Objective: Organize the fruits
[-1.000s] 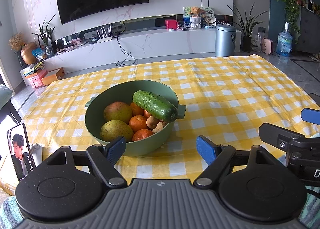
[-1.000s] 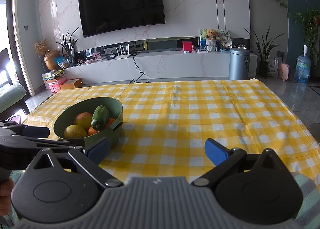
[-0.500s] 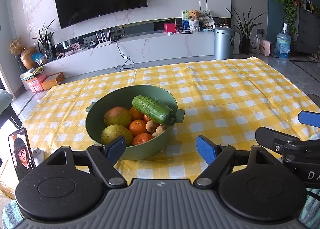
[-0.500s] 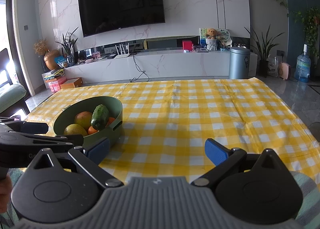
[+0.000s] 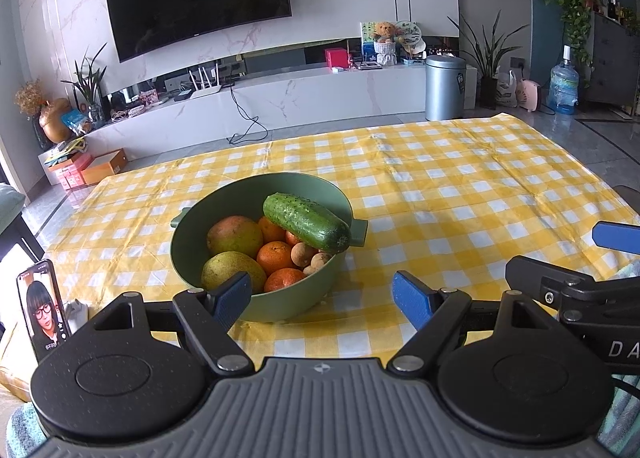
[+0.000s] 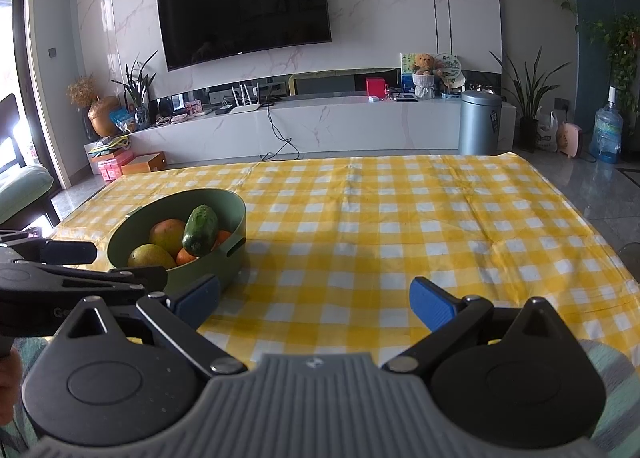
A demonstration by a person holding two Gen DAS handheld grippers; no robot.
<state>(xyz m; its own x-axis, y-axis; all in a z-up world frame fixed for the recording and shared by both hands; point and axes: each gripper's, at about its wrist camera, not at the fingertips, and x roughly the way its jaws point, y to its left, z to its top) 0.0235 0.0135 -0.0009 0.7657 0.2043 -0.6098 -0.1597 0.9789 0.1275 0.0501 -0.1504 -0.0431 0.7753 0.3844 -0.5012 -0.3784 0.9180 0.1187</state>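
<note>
A green bowl (image 5: 188, 242) stands on the yellow checked tablecloth (image 5: 460, 193). In it lie a cucumber (image 5: 306, 221), two mangoes (image 5: 234, 236), several oranges (image 5: 274, 256) and small brown fruits (image 5: 300, 254). My left gripper (image 5: 322, 298) is open and empty, just in front of the bowl. The bowl also shows in the right wrist view (image 6: 236, 213), to the left. My right gripper (image 6: 316, 300) is open and empty over the cloth, right of the bowl. The right gripper's fingers (image 5: 616, 236) show at the left view's right edge.
A phone (image 5: 42, 308) stands propped at the table's near left corner. The left gripper's fingers (image 6: 70, 252) reach in at the left of the right wrist view. A TV wall, a cabinet and a bin (image 6: 478, 121) lie beyond the table.
The left gripper has drifted slightly back and up, so the bowl sits a little lower and smaller in view. Both grippers stay open.
</note>
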